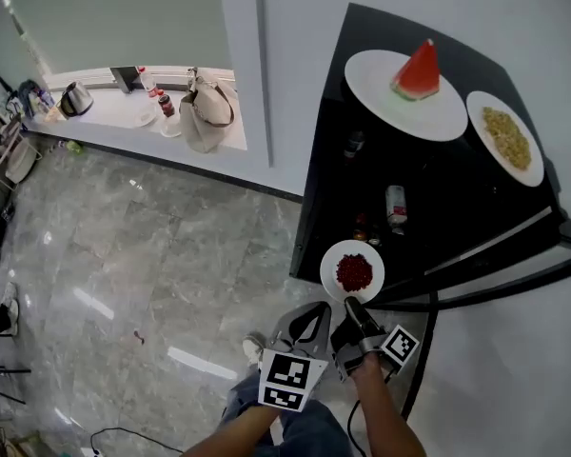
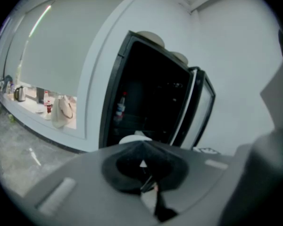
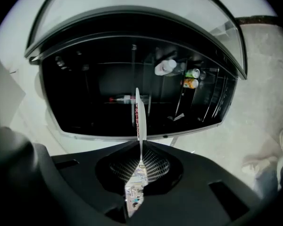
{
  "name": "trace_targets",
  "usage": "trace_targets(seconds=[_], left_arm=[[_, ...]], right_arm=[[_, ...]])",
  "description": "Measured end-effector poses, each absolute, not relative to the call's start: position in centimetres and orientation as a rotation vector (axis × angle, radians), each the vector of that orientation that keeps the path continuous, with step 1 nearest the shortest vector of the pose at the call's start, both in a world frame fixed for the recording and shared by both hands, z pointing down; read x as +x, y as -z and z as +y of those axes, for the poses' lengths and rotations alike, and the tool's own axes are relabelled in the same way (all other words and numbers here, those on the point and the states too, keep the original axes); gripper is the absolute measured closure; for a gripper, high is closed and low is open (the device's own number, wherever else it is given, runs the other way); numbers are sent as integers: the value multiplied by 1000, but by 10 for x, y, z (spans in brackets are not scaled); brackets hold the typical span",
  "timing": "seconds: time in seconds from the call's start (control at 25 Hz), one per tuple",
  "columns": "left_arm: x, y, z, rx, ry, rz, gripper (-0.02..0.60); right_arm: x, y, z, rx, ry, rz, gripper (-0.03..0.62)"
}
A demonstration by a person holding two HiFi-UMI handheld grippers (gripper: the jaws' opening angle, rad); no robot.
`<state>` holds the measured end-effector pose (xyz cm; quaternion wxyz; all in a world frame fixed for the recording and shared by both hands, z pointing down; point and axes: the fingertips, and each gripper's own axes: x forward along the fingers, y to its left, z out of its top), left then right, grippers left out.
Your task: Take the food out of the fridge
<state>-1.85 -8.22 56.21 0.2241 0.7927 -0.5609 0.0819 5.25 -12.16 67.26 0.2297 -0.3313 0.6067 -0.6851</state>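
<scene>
A small white plate of dark red food (image 1: 353,271) hangs in front of the open black fridge (image 1: 428,208), and my right gripper (image 1: 351,304) is shut on its near rim. The right gripper view shows that plate (image 3: 137,117) edge-on, pinched at my right gripper (image 3: 139,150). On the fridge's top stand a white plate with a watermelon wedge (image 1: 418,72) and a plate of yellow food (image 1: 507,137). My left gripper (image 1: 317,310) hovers just left of the right one, shut and holding nothing. In its own view the left gripper (image 2: 144,150) points at the fridge, with the plate's rim (image 2: 133,137) just beyond it.
Bottles and a can (image 1: 396,205) sit inside the fridge, whose door (image 1: 514,255) stands open to the right. A window ledge (image 1: 124,112) at the upper left carries a bag (image 1: 206,110), a kettle and bottles. Grey marble floor (image 1: 124,274) spreads to the left.
</scene>
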Motion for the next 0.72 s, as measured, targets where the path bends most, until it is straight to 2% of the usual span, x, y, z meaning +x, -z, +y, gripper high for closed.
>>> trace_targets(seconds=[0.4,0.72], left_arm=[[-20,-495,-48,2268,-221,-1512,595],[-53,-448,1,2330,-166,-1486,597]], right_arm=[[49,-557,-62,-903,1763,1761,585],[29,-493,-8,-914,1668,1716,585]])
